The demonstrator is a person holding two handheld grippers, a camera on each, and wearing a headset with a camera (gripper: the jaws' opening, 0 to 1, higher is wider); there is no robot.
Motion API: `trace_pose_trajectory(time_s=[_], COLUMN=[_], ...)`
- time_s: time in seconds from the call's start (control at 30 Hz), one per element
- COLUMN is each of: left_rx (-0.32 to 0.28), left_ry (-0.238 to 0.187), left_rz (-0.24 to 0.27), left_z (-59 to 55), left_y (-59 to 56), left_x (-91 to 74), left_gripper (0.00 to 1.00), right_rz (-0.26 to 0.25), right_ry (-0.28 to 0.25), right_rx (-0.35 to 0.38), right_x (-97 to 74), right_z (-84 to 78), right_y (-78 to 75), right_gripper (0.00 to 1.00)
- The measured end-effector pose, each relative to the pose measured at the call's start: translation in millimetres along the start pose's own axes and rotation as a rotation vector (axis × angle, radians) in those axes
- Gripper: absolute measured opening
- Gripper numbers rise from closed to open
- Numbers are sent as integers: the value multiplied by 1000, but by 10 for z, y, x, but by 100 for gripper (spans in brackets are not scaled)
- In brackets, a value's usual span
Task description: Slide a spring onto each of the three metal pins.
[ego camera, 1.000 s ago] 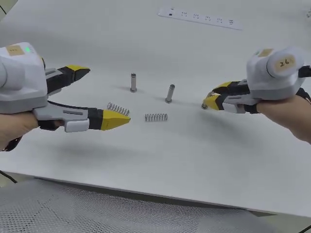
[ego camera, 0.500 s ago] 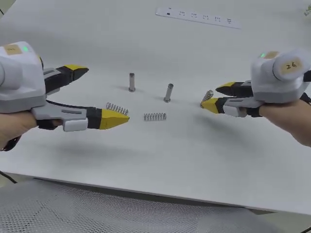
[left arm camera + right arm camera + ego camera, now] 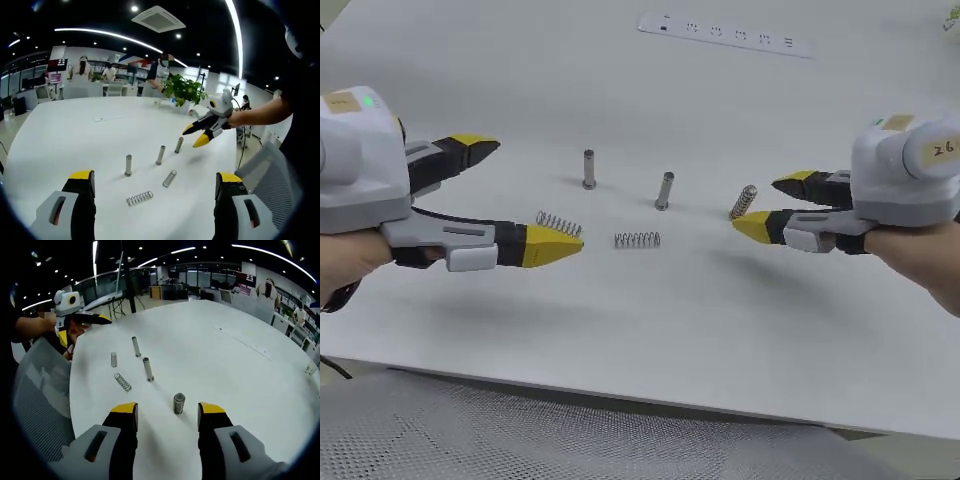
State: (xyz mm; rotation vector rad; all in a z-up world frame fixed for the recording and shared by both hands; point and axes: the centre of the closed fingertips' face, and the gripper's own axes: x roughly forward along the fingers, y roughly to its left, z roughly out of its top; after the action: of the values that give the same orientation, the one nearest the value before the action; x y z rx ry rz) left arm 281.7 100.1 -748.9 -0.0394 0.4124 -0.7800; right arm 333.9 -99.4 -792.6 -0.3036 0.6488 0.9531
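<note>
**Both grippers open and empty above the bench; one of three pins sprung.**
Left gripper (image 3: 535, 195) at 9 o'clock in the head view, held level, jaws spread wide, tips toward 3 o'clock. Right gripper (image 3: 756, 204) at 3 o'clock, level, jaws parted, tips just beside the sprung pin (image 3: 743, 202). Two bare pins (image 3: 589, 168) (image 3: 664, 190) standing toward 9 o'clock of it, with a loose spring (image 3: 559, 223) (image 3: 637, 240) lying flat at 7 o'clock of each. Sticker (image 3: 943, 149) on the right housing marked "26"; left sticker (image 3: 340, 102) unreadable.
</note>
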Motion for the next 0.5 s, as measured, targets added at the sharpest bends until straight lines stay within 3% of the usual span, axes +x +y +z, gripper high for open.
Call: trace_pose_trajectory(time_s=[0.5], left_rx=[7], left_ry=[7], left_rz=[-4], left_z=[19], left_y=[-3], left_x=[-2], left_gripper=[98], right_rz=[6], right_ry=[-24], right_rx=[-20], right_x=[-92], right_z=[38], right_y=[82], right_gripper=[49])
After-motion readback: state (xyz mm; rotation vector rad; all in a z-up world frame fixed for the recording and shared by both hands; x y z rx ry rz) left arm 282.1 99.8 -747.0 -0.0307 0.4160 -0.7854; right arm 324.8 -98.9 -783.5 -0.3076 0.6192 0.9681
